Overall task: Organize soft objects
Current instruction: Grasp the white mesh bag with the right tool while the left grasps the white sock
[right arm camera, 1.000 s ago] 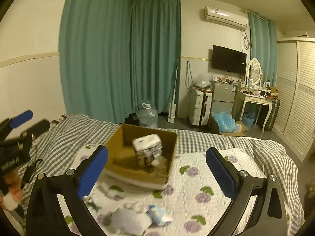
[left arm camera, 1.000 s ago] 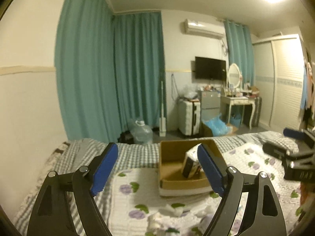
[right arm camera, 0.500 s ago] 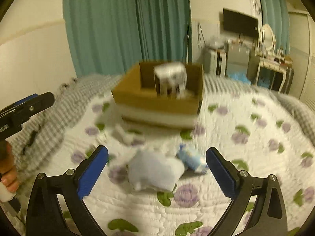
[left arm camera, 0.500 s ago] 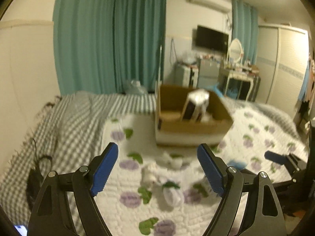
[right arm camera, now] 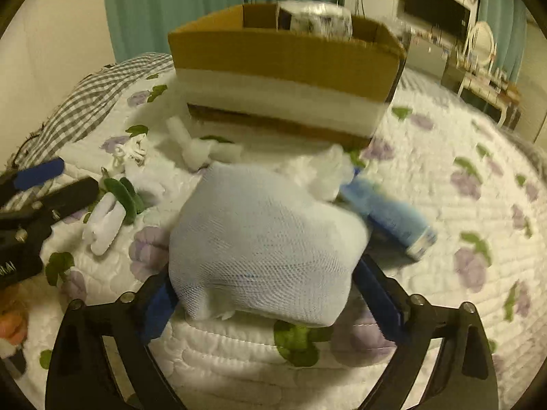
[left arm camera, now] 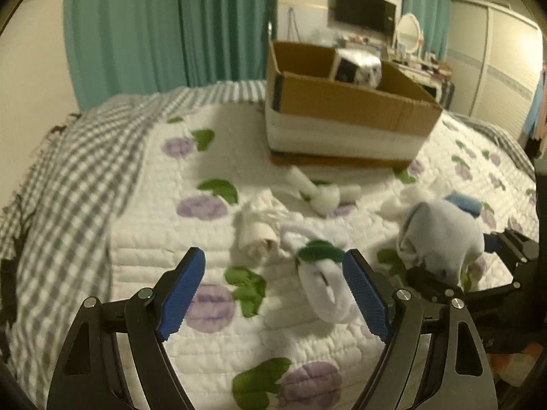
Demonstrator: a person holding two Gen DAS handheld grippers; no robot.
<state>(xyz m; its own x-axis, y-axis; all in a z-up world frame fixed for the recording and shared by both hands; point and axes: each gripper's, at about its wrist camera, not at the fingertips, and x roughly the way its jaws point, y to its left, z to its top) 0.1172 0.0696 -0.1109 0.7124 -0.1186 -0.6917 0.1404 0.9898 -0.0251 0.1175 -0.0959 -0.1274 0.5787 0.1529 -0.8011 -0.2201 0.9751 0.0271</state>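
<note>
The step in hand looks like the pick-up of loose soft things off the bed (left arm camera: 136, 177) for the cardboard box (right arm camera: 283, 58) ahead of both pairs of jaws. The right gripper (right arm camera: 270, 294) has its jaws spread around a pale mesh bundle (right arm camera: 263, 242) — pads beside it, whether squeezing I cannot tell. Next it likely needs to close, then lift. The left gripper (left arm camera: 273, 294) hangs with jaws wide apart and empty — a white rolled sock (left arm camera: 324, 290) lies just inside its right jaw.

Teal curtains (left arm camera: 171, 27); wall television (left arm camera: 365, 8) (bedroom)
</note>
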